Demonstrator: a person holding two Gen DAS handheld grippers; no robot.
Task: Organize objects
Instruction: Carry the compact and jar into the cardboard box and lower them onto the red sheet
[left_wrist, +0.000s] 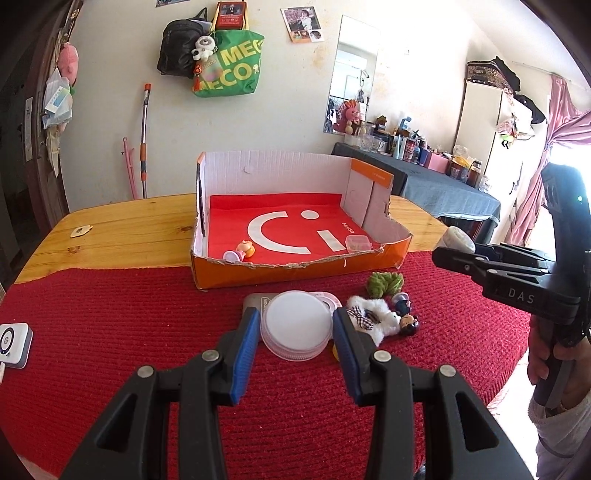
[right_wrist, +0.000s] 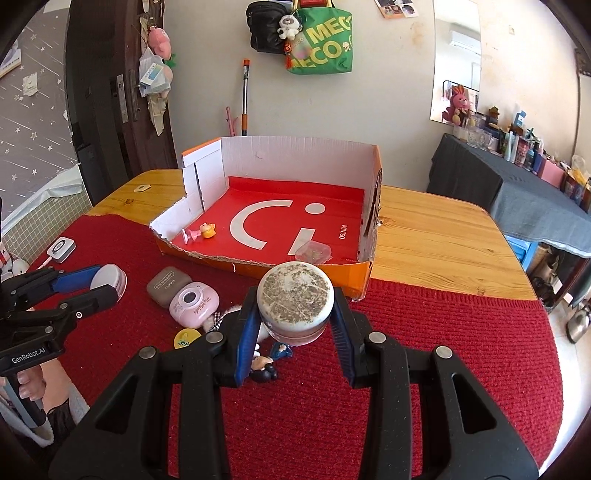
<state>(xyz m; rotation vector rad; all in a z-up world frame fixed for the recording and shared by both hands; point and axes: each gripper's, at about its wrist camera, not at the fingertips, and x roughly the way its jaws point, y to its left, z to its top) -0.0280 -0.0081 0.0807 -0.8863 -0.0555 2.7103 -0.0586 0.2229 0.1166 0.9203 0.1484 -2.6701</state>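
Note:
My left gripper (left_wrist: 295, 328) is shut on a round white-lidded clear jar (left_wrist: 295, 323), held just above the red cloth; it also shows in the right wrist view (right_wrist: 109, 280). My right gripper (right_wrist: 295, 314) is shut on a round jar with a scuffed white lid (right_wrist: 295, 293), held in front of the orange cardboard box (right_wrist: 258, 271). Its jar shows in the left wrist view (left_wrist: 456, 240). The box (left_wrist: 295, 271) holds a small pink figure (left_wrist: 242, 253) and a small clear container (left_wrist: 357, 243).
On the red cloth lie a grey case (right_wrist: 166, 284), a pink round-lens case (right_wrist: 194, 302), a yellow disc (right_wrist: 184, 338), a white fluffy toy (left_wrist: 373, 314), a dark-haired doll (left_wrist: 408, 323) and a green fuzzy thing (left_wrist: 384, 282). A white device (left_wrist: 13, 343) sits at the left.

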